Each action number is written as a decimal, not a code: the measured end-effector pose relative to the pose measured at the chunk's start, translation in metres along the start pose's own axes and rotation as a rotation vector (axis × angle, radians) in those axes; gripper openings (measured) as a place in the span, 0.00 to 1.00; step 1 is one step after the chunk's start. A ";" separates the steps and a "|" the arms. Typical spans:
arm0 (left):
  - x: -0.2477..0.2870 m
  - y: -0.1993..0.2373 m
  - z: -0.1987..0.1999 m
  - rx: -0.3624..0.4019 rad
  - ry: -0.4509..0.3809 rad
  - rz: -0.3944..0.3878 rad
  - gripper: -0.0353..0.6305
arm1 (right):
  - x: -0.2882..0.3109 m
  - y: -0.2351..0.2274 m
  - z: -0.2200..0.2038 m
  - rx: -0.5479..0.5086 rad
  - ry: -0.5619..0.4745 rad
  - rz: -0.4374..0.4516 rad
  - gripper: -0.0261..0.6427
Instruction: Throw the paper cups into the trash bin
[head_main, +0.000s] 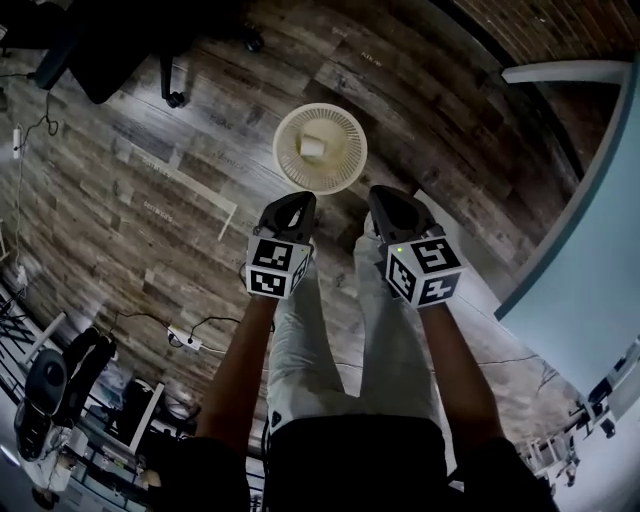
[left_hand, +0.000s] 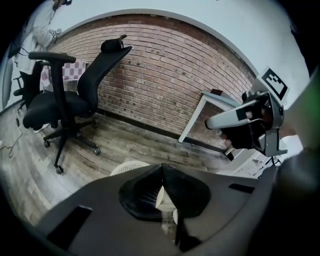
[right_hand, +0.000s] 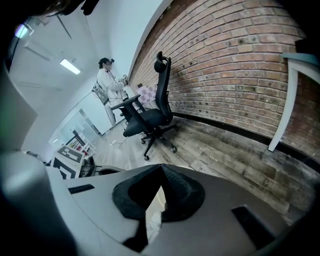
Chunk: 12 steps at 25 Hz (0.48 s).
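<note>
1. The bin (head_main: 345, 172) stands on the wood floor (head_main: 180, 150) right in front of the person's legs. One cup (head_main: 313, 146) lies inside it, near the middle.
2. The left gripper (head_main: 289, 205) hangs just at the bin's near rim. Its jaws are pressed together tip to tip, with nothing between them.
3. The right gripper (head_main: 393, 203) is beside it, a little off the bin's right edge. Its jaws are likewise closed and empty (through the slit below the tips I see only something pale, no cup).
4. To my eye this cup's drop is done. No other cup shows in any view, so I cannot say how many remain.
5. To finish the step well, lift both grippers straight up and away, clear of the rim. A light mesh bin like this would likely tip or slide if nudged.
6. For any next cup, I'd open the jaws only once they are over the bin's middle. They should be low enough that the cup cannot bounce off the rim.
</note>
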<state>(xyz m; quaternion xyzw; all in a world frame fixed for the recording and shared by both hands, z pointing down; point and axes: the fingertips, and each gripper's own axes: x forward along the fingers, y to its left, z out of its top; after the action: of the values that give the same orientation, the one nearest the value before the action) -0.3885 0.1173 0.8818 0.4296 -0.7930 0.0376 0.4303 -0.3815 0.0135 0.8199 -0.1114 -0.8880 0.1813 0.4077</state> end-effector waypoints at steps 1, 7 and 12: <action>-0.006 -0.005 0.006 -0.001 -0.012 0.000 0.07 | -0.005 0.003 0.004 -0.008 -0.003 0.007 0.03; -0.047 -0.024 0.066 -0.005 -0.133 0.020 0.07 | -0.037 0.021 0.038 -0.058 -0.053 0.011 0.03; -0.085 -0.048 0.109 0.006 -0.214 0.035 0.07 | -0.070 0.043 0.060 -0.121 -0.077 0.053 0.03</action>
<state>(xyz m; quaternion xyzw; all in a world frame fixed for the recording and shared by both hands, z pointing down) -0.4029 0.0951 0.7380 0.4187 -0.8416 0.0015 0.3412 -0.3798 0.0143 0.7185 -0.1525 -0.9090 0.1420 0.3609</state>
